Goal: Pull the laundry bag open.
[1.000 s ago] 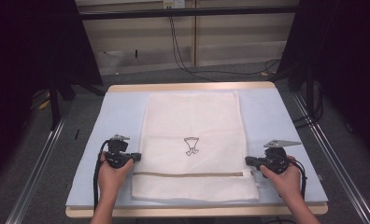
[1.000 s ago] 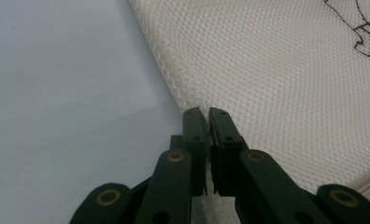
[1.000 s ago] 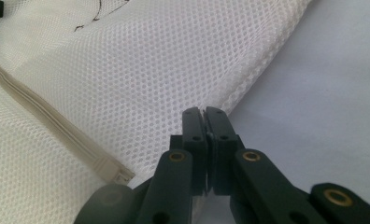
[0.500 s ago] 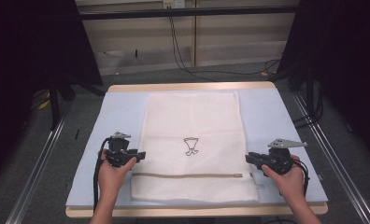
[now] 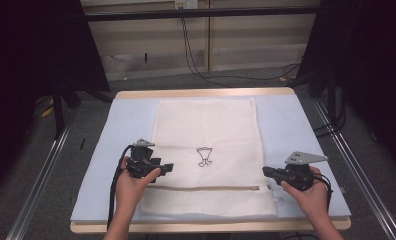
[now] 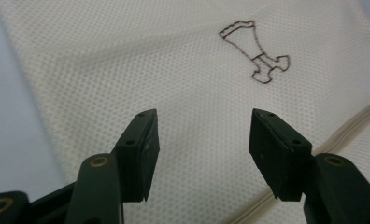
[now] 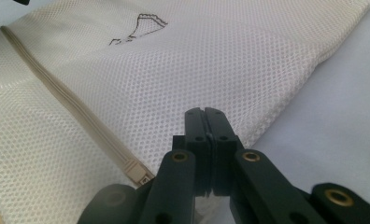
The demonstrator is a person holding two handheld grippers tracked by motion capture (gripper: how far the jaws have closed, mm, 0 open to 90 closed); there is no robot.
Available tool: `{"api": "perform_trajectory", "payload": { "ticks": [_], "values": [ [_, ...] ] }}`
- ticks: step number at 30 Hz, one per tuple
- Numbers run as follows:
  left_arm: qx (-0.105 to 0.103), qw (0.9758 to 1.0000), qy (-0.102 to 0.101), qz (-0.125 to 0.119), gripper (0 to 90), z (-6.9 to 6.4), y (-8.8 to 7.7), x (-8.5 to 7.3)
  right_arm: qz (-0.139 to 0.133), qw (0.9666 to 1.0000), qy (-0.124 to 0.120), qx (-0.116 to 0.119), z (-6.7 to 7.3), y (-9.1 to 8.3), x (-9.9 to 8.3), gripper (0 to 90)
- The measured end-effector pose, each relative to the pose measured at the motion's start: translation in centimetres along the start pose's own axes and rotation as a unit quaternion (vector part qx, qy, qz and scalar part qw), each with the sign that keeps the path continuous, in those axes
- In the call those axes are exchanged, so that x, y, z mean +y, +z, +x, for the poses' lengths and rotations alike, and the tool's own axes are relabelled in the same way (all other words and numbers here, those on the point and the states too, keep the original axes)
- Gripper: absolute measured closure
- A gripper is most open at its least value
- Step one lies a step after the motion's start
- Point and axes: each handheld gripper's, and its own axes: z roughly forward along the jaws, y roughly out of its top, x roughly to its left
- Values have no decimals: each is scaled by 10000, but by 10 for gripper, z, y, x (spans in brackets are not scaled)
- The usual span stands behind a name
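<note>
1. Nearest the person, the right gripper (image 5: 267,171) rests at the right edge of the mesh laundry bag (image 5: 206,130), close to the end of the zipper (image 5: 206,188). In the right gripper view its fingers (image 7: 205,122) are pressed together with no mesh visibly pinched between them, and the zipper pull (image 7: 137,173) lies just beside them, untouched.
2. The left gripper (image 5: 167,168) hovers over the bag's left part, a little above the zipper line. Its fingers (image 6: 141,149) stand apart (they have just been opening) with nothing between them; only flat mesh lies beneath.
3. The bag lies spread flat and fairly smooth in the middle of the light blue mat (image 5: 126,125) on the worktop (image 5: 201,93), zipper end toward the person, with its small dark printed emblem (image 5: 204,156) at the centre.
4. Farther off, the bag's far edge lies straight, near the mat's back edge.
5. Judging from this, the laying-out and smoothing looks largely done. The zipper appears closed along its length, so any opening or folding of the bag is not yet begun.
</note>
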Motion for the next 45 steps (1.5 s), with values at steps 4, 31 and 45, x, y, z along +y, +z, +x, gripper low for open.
{"api": "perform_trajectory", "payload": {
  "ticks": [4,31,45],
  "values": [
    [-93,9998,76,-160,417,-13,3,3,19,9998,-201,-22,2,-2,0,892],
    [-1531,9876,-87,347,410,-99,46,26,426,9979,-476,78,13,-3,-18,900],
    [-2001,9755,-629,671,470,-132,75,30,614,9969,-466,120,14,7,-26,900]
  ]
}}
